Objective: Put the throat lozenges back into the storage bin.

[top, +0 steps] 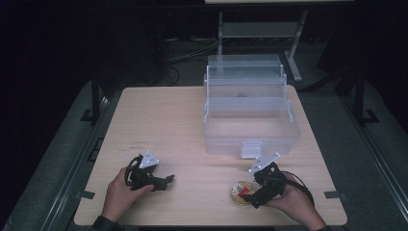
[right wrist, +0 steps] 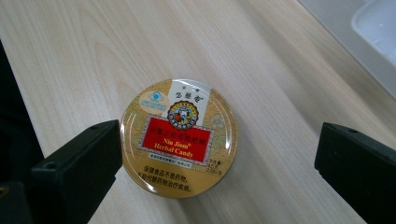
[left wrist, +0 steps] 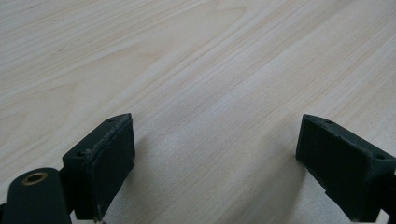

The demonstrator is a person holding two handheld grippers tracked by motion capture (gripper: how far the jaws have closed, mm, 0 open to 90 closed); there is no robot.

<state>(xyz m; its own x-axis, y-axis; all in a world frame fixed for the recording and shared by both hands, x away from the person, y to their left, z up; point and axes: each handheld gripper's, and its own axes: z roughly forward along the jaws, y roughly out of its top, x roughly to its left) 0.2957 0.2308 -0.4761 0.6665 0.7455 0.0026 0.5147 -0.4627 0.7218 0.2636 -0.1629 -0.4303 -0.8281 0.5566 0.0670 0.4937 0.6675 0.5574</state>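
Gold tin [right wrist: 180, 137] reads "Herbal Candy"; brand perhaps "Nin Jiom".

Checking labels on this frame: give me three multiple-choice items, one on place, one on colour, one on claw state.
1. Where does the candy tin lie?
A. inside the clear box
B. on the table near its front edge, by the right claw
C. at the table's far left corner

2. What colour is the label panel in the middle of the tin's lid?
A. red
B. blue
C. green

3. How does the right claw stand?
A. shut on the tin
B. shut on nothing
C. open, jaws either side of the tin

Key: 1 B, the high view shows it in front of the clear box; 2 A, red panel on gold in the right gripper view; 3 C, a gap shows between tin and one jaw.
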